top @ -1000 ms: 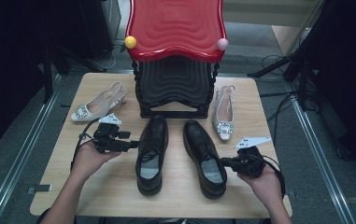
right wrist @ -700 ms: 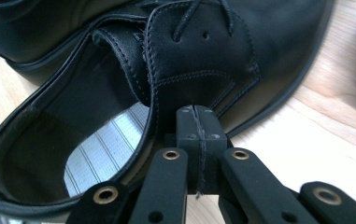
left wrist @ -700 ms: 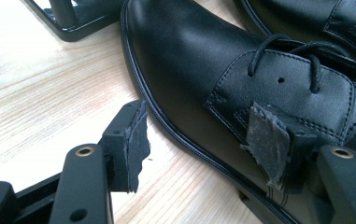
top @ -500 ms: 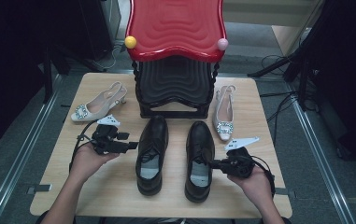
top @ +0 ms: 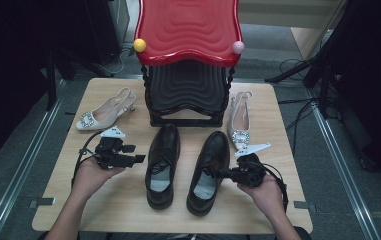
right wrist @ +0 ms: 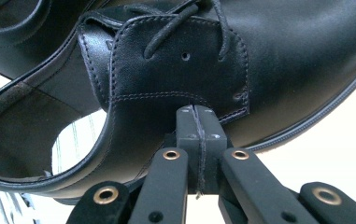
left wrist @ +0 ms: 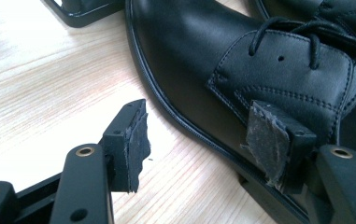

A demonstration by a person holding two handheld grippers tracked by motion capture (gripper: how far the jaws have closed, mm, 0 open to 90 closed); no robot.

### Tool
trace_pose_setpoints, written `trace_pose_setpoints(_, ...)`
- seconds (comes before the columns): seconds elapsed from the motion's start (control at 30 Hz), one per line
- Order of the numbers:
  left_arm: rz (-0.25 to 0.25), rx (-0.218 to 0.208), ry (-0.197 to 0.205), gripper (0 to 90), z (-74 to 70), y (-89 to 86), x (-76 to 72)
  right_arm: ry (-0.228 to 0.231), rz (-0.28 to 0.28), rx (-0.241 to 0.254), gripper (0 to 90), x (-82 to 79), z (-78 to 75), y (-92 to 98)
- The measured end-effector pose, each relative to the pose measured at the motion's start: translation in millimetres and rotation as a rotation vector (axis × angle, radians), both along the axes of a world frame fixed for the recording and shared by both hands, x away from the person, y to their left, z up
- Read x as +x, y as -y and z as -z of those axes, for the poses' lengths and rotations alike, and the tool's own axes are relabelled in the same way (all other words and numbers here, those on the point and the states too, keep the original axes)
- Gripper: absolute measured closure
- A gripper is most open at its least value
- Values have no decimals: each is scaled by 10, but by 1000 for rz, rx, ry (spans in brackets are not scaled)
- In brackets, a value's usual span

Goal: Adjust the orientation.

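Two black lace-up shoes stand side by side on the wooden table (top: 123,210), toes toward the far side. My left gripper (top: 134,154) hovers open just left of the left shoe (top: 163,165); in the left gripper view its jaws (left wrist: 201,140) stand wide apart beside the shoe's (left wrist: 259,60) sole edge, with nothing between them. My right gripper (top: 217,173) is shut with nothing between its pads. Its tip (right wrist: 197,121) presses against the outer side of the right shoe (top: 208,172), just under the lace flap (right wrist: 175,70).
A black stepped rack (top: 188,90) with a red wavy top (top: 188,27) stands at the table's far middle. One beige slingback heel (top: 103,112) lies left of the rack and another (top: 239,120) right of it. The table's edges run close to both hands.
My right gripper has moved left against the right black shoe. The shoe has slid and turned closer to the left shoe. The left gripper has stayed in place.
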State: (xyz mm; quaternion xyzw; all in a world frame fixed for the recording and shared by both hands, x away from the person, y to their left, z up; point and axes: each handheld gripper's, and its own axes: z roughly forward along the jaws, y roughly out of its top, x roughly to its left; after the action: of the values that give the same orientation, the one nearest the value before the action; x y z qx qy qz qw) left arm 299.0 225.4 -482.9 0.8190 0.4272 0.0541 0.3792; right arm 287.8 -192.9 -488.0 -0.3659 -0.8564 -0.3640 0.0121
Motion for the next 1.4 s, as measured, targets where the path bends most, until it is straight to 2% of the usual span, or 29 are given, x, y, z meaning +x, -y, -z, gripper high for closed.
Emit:
trace_pose_setpoints(0.33, -2, 12, -11, 393, 69, 31, -65, -23, -40, 31, 900, 63, 29, -94)
trace_pose_setpoints(0.5, 2, 6, -19, 438, 107, 45, -90, -15, -71, 21, 900, 80, 22, -159)
trace_pose_setpoints(0.6, 5, -3, -52, 543, 129, 37, -85, -5, -75, 7, 900, 80, 7, -152)
trace_pose_setpoints(0.7, -2, -10, -60, 684, 143, 32, -67, 16, -34, -34, 900, 97, 7, -91)
trace_pose_setpoints(0.77, -1, -19, -71, 784, 161, 36, -34, 4, -8, -65, 900, 135, 58, -51)
trace_pose_setpoints(0.8, 4, -17, -84, 826, 176, 45, -12, -8, 0, -62, 900, 150, 84, -34)
trace_pose_setpoints(0.87, 16, -5, -106, 864, 221, 78, 26, -24, 12, -72, 900, 167, 118, -27)
trace_pose_setpoints(0.93, 21, 8, -126, 872, 262, 121, 55, -32, 23, -73, 900, 165, 131, -39)
trace_pose_setpoints(1.0, 29, 37, -125, 872, 288, 175, 71, -26, 27, -72, 900, 161, 138, -57)
trace_pose_setpoints(1.1, 32, 47, -126, 877, 298, 229, 84, -27, 28, -72, 900, 170, 148, -76)
trace_pose_setpoints(1.4, 23, 23, -133, 898, 314, 237, 80, -29, 33, -46, 900, 253, 170, -164)
